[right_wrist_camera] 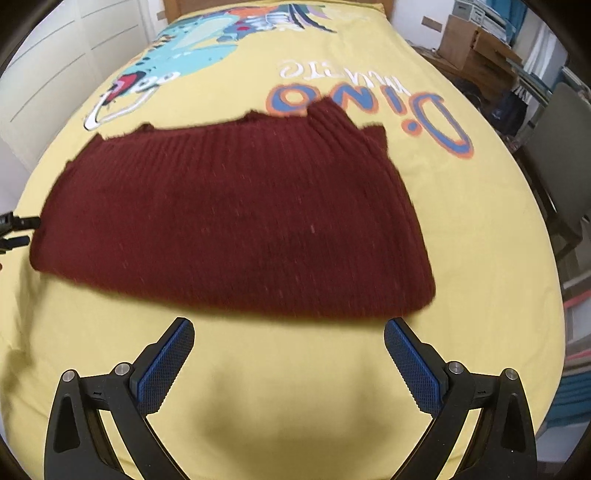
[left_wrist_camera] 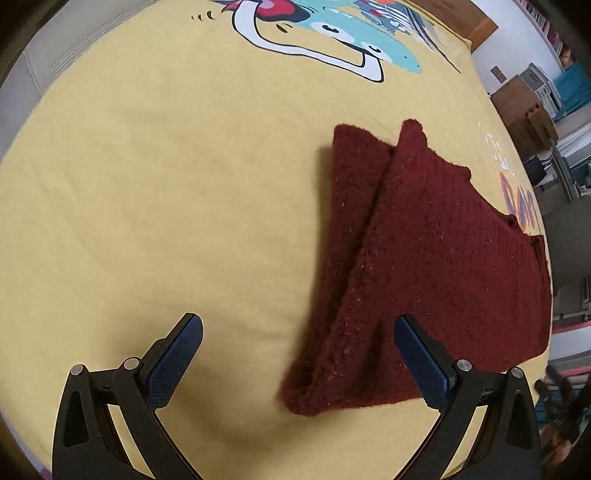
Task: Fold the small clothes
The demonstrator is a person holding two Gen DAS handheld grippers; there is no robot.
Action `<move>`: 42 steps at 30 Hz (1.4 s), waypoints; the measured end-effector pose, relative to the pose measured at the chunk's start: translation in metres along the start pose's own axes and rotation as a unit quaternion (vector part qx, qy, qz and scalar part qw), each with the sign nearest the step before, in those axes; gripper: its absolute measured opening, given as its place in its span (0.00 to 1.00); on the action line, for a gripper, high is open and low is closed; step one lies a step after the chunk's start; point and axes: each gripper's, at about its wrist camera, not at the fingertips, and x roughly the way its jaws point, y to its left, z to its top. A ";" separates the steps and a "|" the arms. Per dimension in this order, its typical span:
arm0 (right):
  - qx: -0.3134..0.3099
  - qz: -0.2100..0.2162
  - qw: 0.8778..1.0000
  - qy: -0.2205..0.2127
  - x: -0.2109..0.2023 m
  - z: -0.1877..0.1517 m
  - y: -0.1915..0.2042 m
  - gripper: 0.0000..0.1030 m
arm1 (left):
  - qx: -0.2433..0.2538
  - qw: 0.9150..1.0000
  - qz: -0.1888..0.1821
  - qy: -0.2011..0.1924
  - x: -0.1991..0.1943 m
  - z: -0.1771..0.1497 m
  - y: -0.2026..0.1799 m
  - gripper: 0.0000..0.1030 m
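Note:
A dark red knitted garment (left_wrist_camera: 424, 258) lies folded on a yellow bedspread (left_wrist_camera: 166, 203). In the left wrist view my left gripper (left_wrist_camera: 297, 326) is open just above the cloth's near corner, its right finger over the knit, nothing held. In the right wrist view the same garment (right_wrist_camera: 240, 221) spreads wide across the bed. My right gripper (right_wrist_camera: 288, 328) stands open a little short of its near edge, holding nothing. The left gripper's fingertips (right_wrist_camera: 22, 229) show at the garment's left end in that view.
The bedspread carries a cartoon dinosaur print (left_wrist_camera: 332, 33) and coloured lettering (right_wrist_camera: 369, 103). White wardrobe doors (right_wrist_camera: 55, 55) stand left of the bed. Cardboard boxes (right_wrist_camera: 469, 40) and a chair (right_wrist_camera: 561, 147) crowd the right side.

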 end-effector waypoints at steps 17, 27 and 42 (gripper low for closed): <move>0.033 0.007 0.999 0.021 0.012 -0.028 -0.022 1.00 | 0.048 0.997 -0.042 0.048 0.050 0.000 -0.033 0.85; 0.066 0.016 0.998 0.010 0.009 -0.032 -0.039 1.00 | 0.086 0.992 -0.081 0.049 0.030 0.010 -0.073 0.25; 0.117 0.025 0.991 -0.055 -0.031 -0.015 -0.098 1.00 | 0.180 0.976 -0.118 0.017 -0.040 0.030 -0.243 0.23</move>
